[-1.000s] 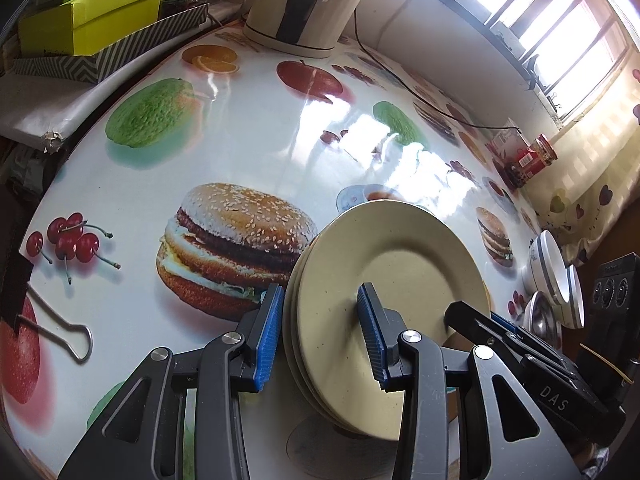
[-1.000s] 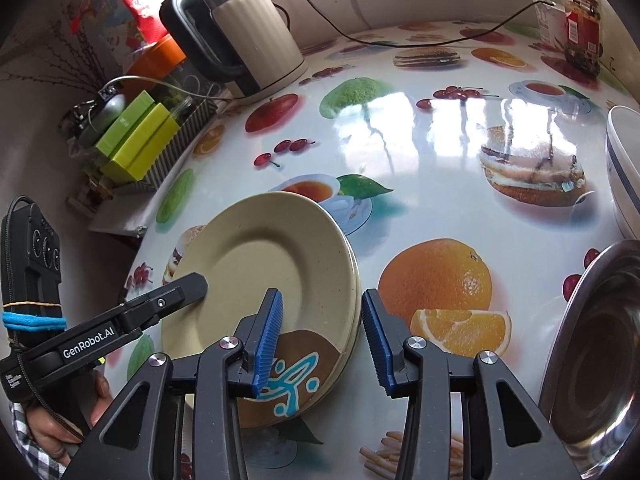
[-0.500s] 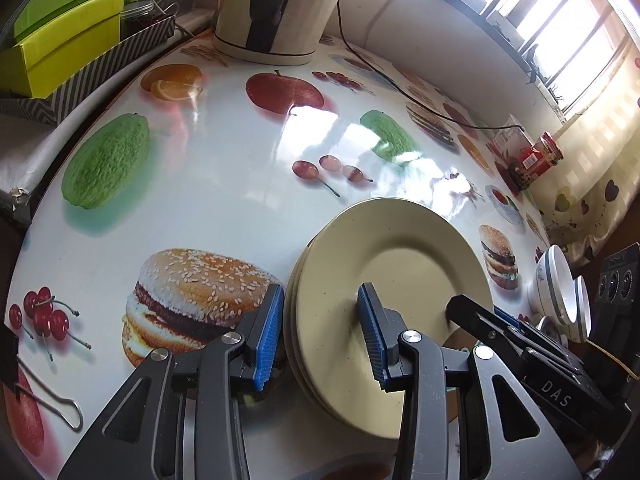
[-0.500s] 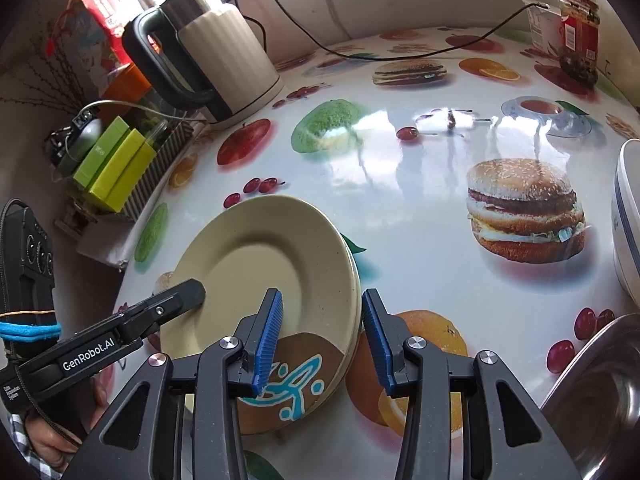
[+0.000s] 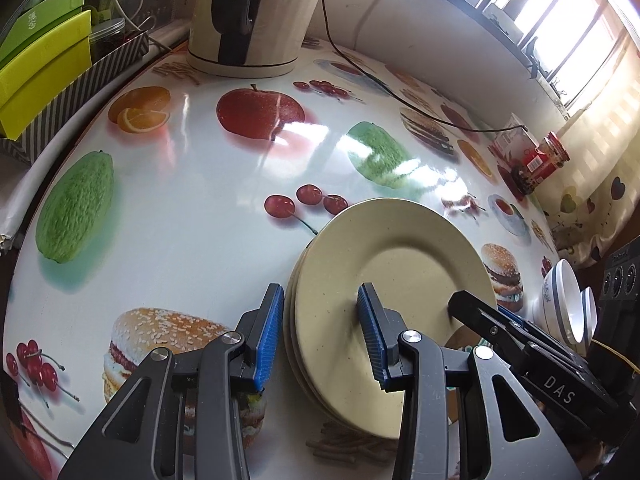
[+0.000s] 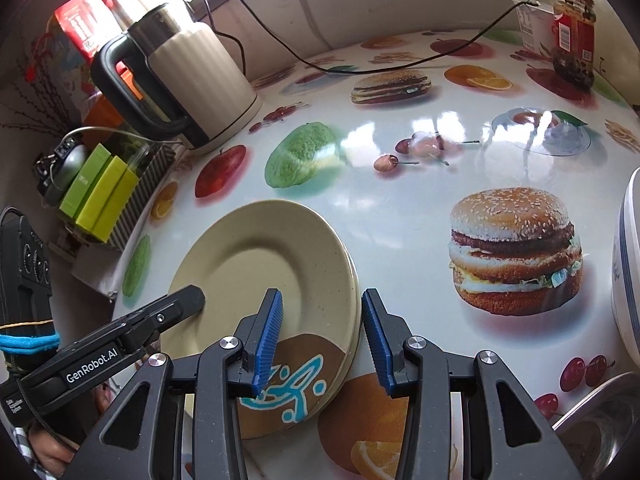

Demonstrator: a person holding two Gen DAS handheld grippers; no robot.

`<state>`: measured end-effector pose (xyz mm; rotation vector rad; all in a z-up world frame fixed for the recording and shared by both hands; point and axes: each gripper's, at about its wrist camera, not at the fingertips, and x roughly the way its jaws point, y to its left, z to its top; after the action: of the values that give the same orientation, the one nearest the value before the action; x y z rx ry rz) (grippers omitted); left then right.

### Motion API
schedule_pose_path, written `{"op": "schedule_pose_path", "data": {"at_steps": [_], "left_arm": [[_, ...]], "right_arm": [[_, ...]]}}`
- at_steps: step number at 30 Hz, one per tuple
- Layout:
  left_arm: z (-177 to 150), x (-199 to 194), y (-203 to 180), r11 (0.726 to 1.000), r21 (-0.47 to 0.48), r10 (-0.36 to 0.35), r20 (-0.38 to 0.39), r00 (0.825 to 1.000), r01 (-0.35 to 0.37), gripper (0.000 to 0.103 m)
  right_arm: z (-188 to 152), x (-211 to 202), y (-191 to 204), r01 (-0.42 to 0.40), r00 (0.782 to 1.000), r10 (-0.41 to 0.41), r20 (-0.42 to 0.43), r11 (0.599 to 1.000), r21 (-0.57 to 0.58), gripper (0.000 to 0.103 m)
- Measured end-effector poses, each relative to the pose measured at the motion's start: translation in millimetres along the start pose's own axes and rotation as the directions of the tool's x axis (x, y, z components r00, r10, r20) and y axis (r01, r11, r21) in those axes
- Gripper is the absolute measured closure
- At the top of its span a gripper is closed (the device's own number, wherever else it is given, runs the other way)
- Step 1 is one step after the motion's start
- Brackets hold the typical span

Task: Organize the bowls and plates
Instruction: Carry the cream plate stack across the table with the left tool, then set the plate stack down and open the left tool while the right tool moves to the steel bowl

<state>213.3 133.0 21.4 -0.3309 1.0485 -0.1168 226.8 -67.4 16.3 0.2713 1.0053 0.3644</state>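
A stack of beige plates [image 5: 400,264] is held above the fruit-print table, one gripper on each side. My left gripper [image 5: 320,332] straddles the stack's left rim, blue pads either side of it; the plates fill the gap. My right gripper [image 6: 320,336] straddles the right rim of the same stack [image 6: 264,264] the same way. A brown plate with a blue pattern [image 6: 296,384] shows under the stack. White bowls with blue rims [image 5: 564,300] stand at the right. A steel bowl [image 6: 600,432] is at the lower right.
A cream electric kettle [image 6: 192,84] stands at the table's back left, its cord running along the wall. Green boxes in a striped tray [image 5: 44,76] are beside it. A red jar [image 6: 572,40] stands at the back right.
Both grippers have carried the plate stack together across the table toward the kettle. The grip on the stack has not changed.
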Motion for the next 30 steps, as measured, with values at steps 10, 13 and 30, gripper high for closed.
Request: {"op": "schedule_pose_path", "data": {"at_steps": [10, 13, 30], "left_arm": [[1, 0, -4, 1.000, 0.006, 0.022, 0.001, 1.000, -0.022, 0.064], [-1, -3, -4, 0.999, 0.011, 0.047, 0.006, 0.999, -0.047, 0.064], [-27, -65, -35, 0.978, 0.094, 0.167, 0.183, 0.969, -0.186, 0.064]], "right_arm": [[0, -1, -2, -0.003, 1.000, 0.003, 0.002, 1.000, 0.017, 0.059], [-2, -1, -4, 0.005, 1.000, -0.005, 0.000, 1.000, 0.024, 0.055], [-20, -50, 1, 0.059, 0.995, -0.058, 0.079, 0.998, -0.006, 0.044]]}}
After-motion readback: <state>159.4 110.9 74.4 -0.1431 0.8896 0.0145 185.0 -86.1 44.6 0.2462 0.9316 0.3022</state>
